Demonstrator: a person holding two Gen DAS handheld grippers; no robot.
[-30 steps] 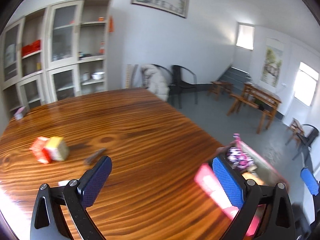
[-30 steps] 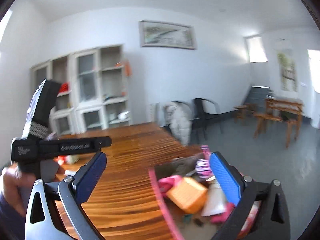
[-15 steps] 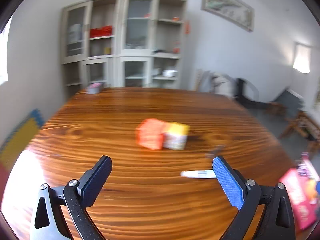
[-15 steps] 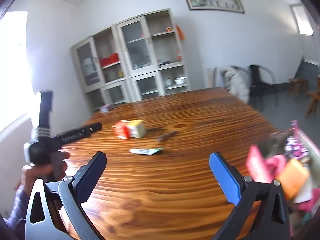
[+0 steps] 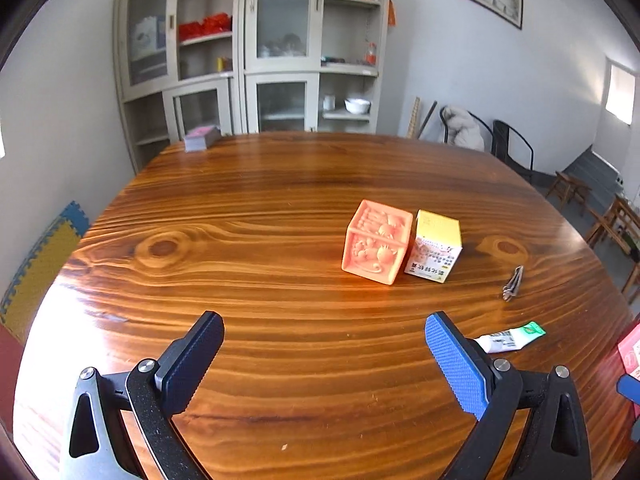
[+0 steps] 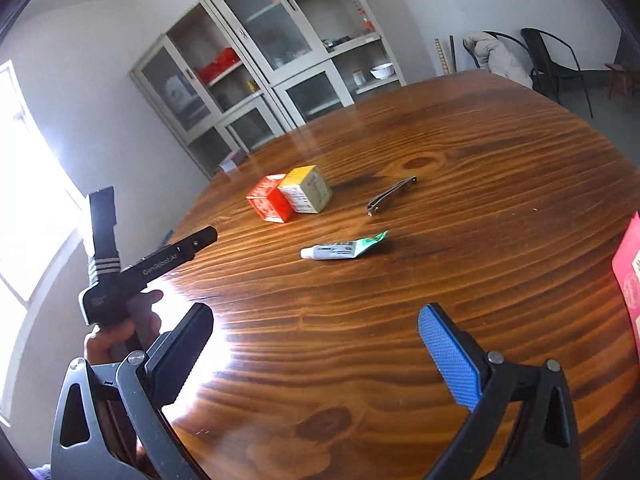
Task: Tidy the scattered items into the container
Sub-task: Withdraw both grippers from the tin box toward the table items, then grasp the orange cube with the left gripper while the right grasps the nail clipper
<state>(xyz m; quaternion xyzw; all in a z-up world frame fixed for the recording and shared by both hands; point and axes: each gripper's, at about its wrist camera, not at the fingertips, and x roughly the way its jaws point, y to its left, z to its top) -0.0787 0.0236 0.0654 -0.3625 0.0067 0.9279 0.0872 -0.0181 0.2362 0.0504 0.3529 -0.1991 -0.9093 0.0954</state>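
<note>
An orange embossed cube [image 5: 378,242] [image 6: 270,203] stands touching a yellow-topped small box [image 5: 434,250] [image 6: 306,189] on the wooden table [image 5: 256,208]. To their right lie a metal nail clipper [image 5: 513,283] [image 6: 392,195] and a white tube with a green end [image 5: 512,338] [image 6: 344,247]. My left gripper [image 5: 322,360] hovers open and empty, well short of the cube. My right gripper [image 6: 312,354] is open and empty too, nearer than the tube. The pink container's edge [image 6: 628,272] [image 5: 630,350] shows at the far right.
A small pink-topped stack [image 5: 202,137] sits at the table's far edge. Grey glass-door cabinets [image 5: 256,48] stand behind it. Chairs [image 6: 556,60] and a bundled coat stand off to the right. A hand holds the left gripper's handle [image 6: 120,276] at the table's left side.
Both cameras swung left, away from the pink container toward the scattered items. The container slid to the right edge of both views. Both grippers stayed open.
</note>
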